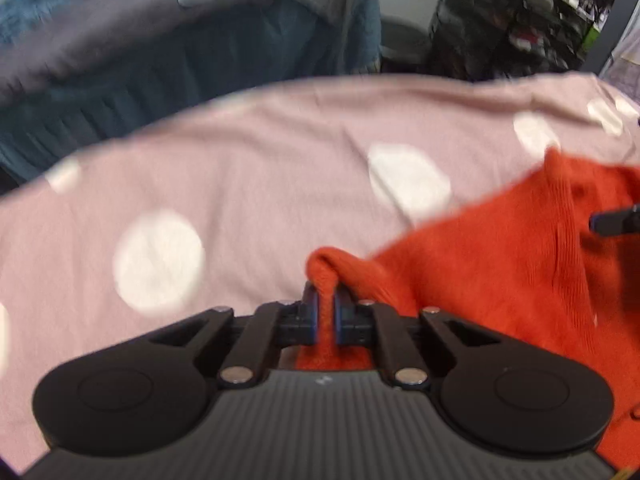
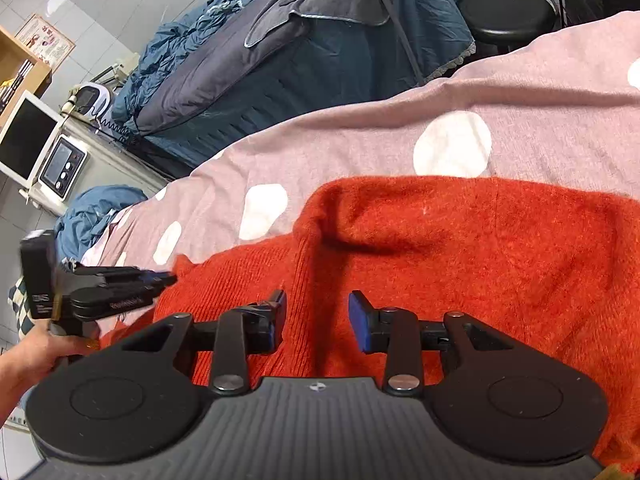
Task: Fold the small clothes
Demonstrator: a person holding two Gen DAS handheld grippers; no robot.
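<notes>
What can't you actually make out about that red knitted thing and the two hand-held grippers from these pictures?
- Red garment: both views cut it off at the right and bottom edges, so its type and full shape are unclear.
- Right hand-held gripper: open above the knit; whether its pads touch it is unclear. The left wrist view shows only a blurred tip.
- Left hand-held gripper: shut on a pinch of the knit; which part of the garment is unclear.
</notes>
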